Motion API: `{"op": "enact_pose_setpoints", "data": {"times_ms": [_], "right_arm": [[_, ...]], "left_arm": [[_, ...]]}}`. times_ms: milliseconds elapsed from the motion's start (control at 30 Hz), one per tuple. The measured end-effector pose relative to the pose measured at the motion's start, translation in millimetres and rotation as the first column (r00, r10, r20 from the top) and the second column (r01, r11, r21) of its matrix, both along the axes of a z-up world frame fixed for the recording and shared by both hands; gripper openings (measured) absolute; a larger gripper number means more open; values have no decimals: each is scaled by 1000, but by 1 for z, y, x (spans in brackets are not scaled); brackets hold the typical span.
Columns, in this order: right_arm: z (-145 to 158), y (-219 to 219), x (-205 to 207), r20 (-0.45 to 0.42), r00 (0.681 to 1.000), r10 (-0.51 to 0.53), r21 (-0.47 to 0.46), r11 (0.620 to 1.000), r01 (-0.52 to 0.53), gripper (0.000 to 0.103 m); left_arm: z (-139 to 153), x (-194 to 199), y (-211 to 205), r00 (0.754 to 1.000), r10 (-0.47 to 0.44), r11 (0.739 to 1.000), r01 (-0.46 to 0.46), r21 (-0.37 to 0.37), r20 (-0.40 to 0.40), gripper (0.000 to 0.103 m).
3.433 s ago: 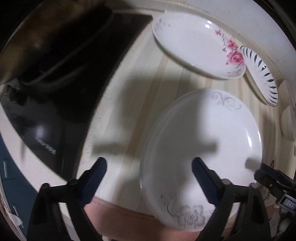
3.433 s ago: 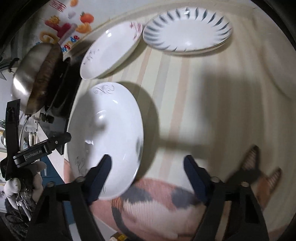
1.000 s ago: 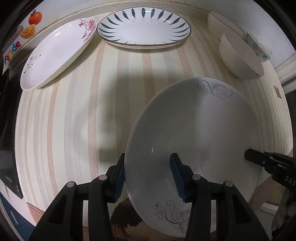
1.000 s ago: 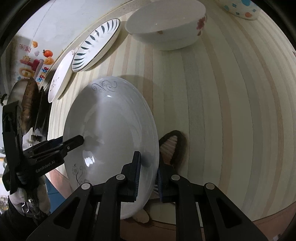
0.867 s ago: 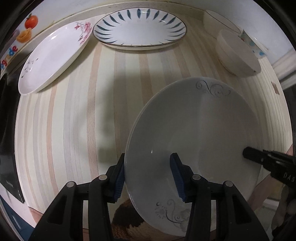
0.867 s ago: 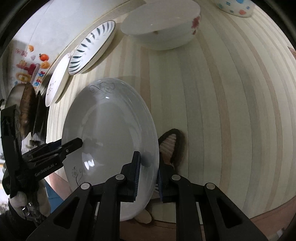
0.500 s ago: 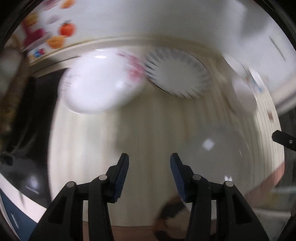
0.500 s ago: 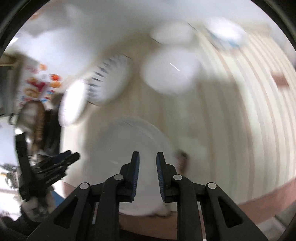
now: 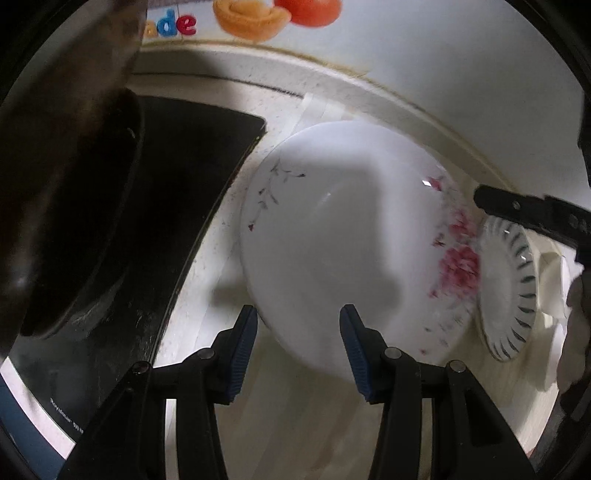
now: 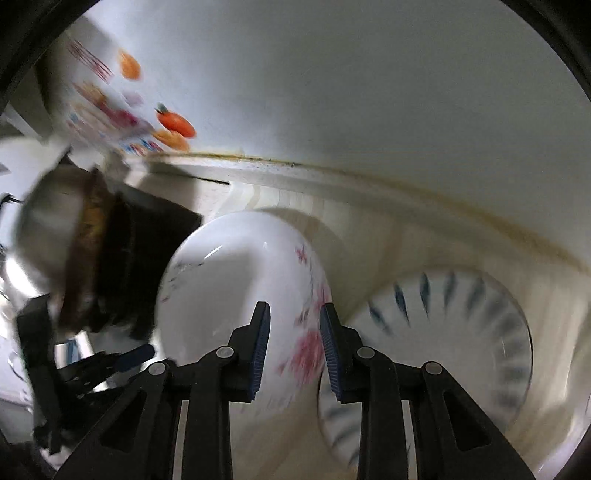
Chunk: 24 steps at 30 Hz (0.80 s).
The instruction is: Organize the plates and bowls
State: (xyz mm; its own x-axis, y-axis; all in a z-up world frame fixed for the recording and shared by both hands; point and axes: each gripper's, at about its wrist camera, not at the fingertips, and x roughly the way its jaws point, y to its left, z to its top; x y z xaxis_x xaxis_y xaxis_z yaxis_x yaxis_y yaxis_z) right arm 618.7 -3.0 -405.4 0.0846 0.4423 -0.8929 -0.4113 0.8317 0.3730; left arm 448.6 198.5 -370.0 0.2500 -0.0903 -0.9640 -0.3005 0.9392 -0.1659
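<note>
glossy glazed floral plate point(image 9: 343, 236); shiny black glass cooktop point(image 9: 177, 206); steel pot point(image 10: 48, 225).

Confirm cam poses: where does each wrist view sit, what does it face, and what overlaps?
Left wrist: behind the open left claw, facing the pink-flower plate beside the black cooktop; the right claw's tip enters at right.
Right wrist: behind the open right claw, facing the same plate's flowered edge and the blue-striped plate.
Shared: both plates, cooktop, wall stickers.
</note>
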Motion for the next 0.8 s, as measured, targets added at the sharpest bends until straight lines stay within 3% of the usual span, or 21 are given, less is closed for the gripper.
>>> {"op": "enact_pose_setpoints", "data": {"times_ms": [100,233,367,600,800], "right_arm": [[-24,21,23,-20,999,32,-57,998,-33,30],[-49,27,40,-73,997,29,-55,998,-33,30],[-65,29,43,-101,994,42,-42,998,-46,18],[-62,23,33,-86,994,62,-16,998,-63,15],[-43,5,16,-67,996,62,8,998,-62,15]], "left_arm": [[-13,6,3,1000,4,1000,-5,-26,-23,44],[-23,8,6,1000,7,999,-8,-31,-13,38],[-24,3,9,1000,6,1000,-6,-21,6,34],[-19,-4,10,1000,6,1000,-6,-13,23,33],[11,-19,2,998,-17,1000,18,-9,58,33]]}}
